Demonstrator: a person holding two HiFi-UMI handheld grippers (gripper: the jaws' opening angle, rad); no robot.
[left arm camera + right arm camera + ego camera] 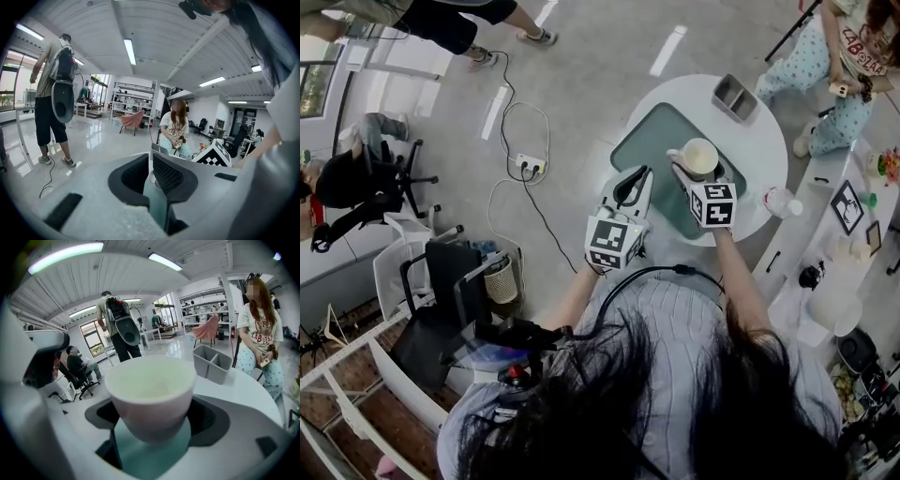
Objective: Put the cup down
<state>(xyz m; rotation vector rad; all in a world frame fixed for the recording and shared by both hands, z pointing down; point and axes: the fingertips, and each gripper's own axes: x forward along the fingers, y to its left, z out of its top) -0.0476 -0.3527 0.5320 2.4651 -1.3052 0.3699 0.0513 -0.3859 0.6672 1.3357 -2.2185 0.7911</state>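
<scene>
A cream-white cup (701, 156) with its handle to the left hangs upright just over the green mat (652, 141) on the round white table (769, 150). My right gripper (699, 174) is shut on the cup. In the right gripper view the cup (151, 394) fills the space between the black pads (210, 418), with green mat below it. To the left of the cup, my left gripper (630, 187) is over the mat's near edge. Its jaws are shut and hold nothing. The left gripper view shows its dark pads (174, 177) almost touching.
A grey two-compartment tray (734, 97) stands at the table's far edge, behind the cup (213, 363). A plastic bottle (780, 202) lies at the table's right rim. A person sits beyond the table (844, 56). Another stands on the floor (54, 93). A power strip with cables (528, 166) lies to the left.
</scene>
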